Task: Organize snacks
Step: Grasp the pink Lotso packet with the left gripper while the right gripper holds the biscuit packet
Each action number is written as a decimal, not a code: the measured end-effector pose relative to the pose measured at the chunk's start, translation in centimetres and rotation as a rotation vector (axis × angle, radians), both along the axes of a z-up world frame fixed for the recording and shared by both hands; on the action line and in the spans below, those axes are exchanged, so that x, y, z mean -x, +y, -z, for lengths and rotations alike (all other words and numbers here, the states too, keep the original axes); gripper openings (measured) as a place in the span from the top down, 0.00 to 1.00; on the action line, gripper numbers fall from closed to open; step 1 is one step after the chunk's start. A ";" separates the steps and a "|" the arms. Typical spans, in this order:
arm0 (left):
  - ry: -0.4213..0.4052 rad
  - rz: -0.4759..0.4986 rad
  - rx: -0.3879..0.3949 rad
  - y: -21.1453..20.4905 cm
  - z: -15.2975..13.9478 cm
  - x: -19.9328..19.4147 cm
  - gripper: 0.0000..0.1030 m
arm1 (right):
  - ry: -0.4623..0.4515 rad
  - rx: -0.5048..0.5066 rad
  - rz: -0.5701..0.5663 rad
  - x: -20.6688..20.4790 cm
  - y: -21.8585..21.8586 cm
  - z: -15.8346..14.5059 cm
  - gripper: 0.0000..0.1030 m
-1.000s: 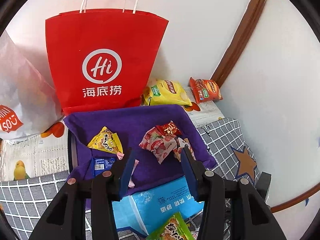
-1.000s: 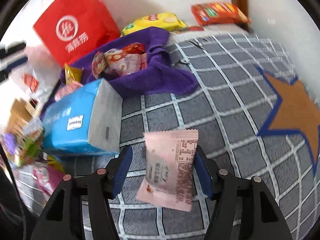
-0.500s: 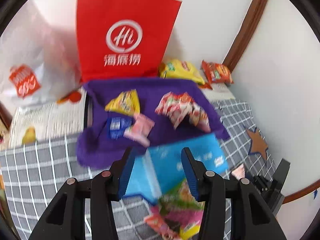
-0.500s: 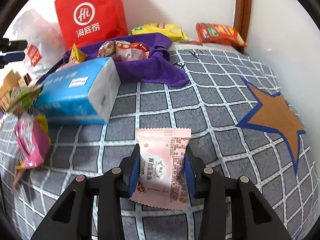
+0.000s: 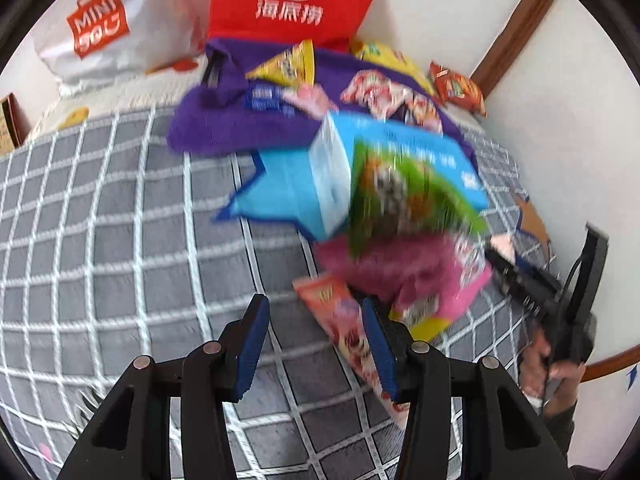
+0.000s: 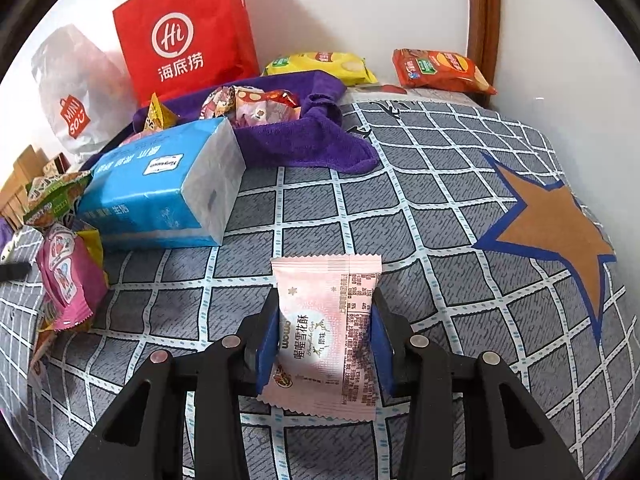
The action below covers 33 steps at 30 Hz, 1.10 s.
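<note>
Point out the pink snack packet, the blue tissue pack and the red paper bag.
pink snack packet [image 6: 326, 332]: right wrist view, middle of the wrapper.
blue tissue pack [image 6: 156, 184]: right wrist view, top face.
red paper bag [image 6: 184, 36]: right wrist view, printed front.

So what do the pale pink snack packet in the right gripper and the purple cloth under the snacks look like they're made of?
Pale pink snack packet: thin plastic film, probably matte; crimped zigzag end seals, printed text. Purple cloth: soft, fuzzy fabric, likely microfibre or terry; napped surface, limp folds.
</note>
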<state>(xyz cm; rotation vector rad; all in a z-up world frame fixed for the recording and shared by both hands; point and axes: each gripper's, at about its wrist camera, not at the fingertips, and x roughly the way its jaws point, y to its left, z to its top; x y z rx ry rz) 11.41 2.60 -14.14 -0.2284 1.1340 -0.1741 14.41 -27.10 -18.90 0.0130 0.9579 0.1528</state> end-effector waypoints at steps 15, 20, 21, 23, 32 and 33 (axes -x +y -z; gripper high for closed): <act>-0.020 0.039 -0.124 -4.8 2.4 0.9 0.58 | -0.001 0.014 -0.006 0.1 0.2 0.0 0.59; -0.079 0.063 -0.281 -5.8 2.5 1.6 0.77 | -0.001 0.015 -0.005 0.1 0.2 0.0 0.59; -0.086 0.068 -0.288 -5.6 2.4 1.7 0.79 | -0.001 0.014 -0.005 0.1 0.2 0.0 0.59; -0.107 0.045 -0.330 -4.8 1.9 2.1 0.80 | -0.001 0.014 -0.006 0.1 0.2 0.0 0.59; -0.116 -0.073 -0.327 2.1 2.1 0.6 0.77 | 0.000 0.023 -0.010 0.1 0.4 0.1 0.58; -0.116 -0.077 -0.316 2.2 2.5 0.6 0.75 | 0.000 0.025 -0.010 0.1 0.4 0.1 0.58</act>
